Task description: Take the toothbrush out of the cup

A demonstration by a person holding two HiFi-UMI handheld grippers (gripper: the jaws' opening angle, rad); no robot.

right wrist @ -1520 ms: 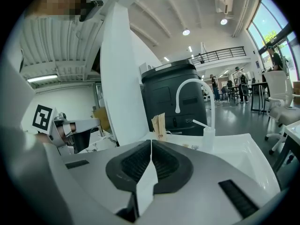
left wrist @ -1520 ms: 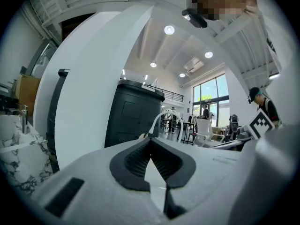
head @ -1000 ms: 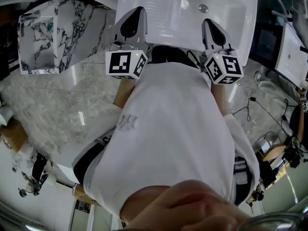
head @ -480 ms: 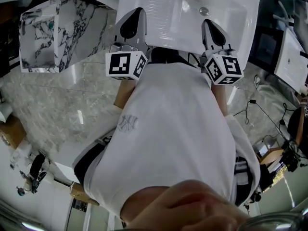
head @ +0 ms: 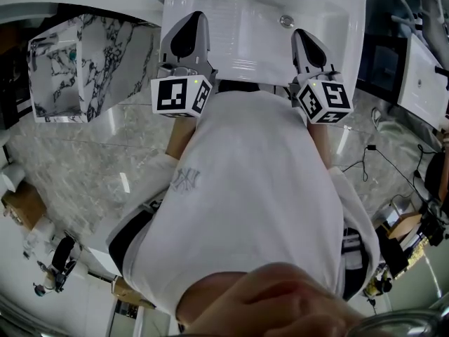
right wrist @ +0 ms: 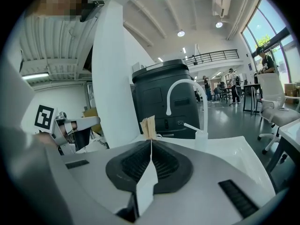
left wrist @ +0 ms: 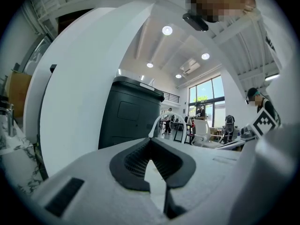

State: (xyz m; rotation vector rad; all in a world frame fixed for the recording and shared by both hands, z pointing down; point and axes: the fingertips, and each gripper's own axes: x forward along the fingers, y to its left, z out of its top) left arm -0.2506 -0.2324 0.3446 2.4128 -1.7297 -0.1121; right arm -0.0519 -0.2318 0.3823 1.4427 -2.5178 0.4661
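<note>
1. Left gripper (left wrist: 151, 142): jaws pressed together, nothing btwn. Right gripper (right wrist: 151, 143): same, closed & empty.
2. Just past right tips, at far edge of basin (right wrist: 234, 149), left of faucet (right wrist: 205, 109): small tan thing (right wrist: 147, 125). Maybe the cup w/ toothbrush; can't tell. No clear cup or brush in any view.
3. Risk, judged: reaching in w/ jaws closed → knocking the target over instead of gripping. Opening needed first.
4. Risk: faucet close beside → snag or bump on approach.
5. Risk: pulling brush w/o steadying cup → cup tipping into basin.
6. Count: grippers 2; marker cubes (head: 181, 95) 2; basin 1; faucet 1; drain (head: 286, 21) 1; tan thing 1; confirmed cups 0, toothbrushes 0.
</note>
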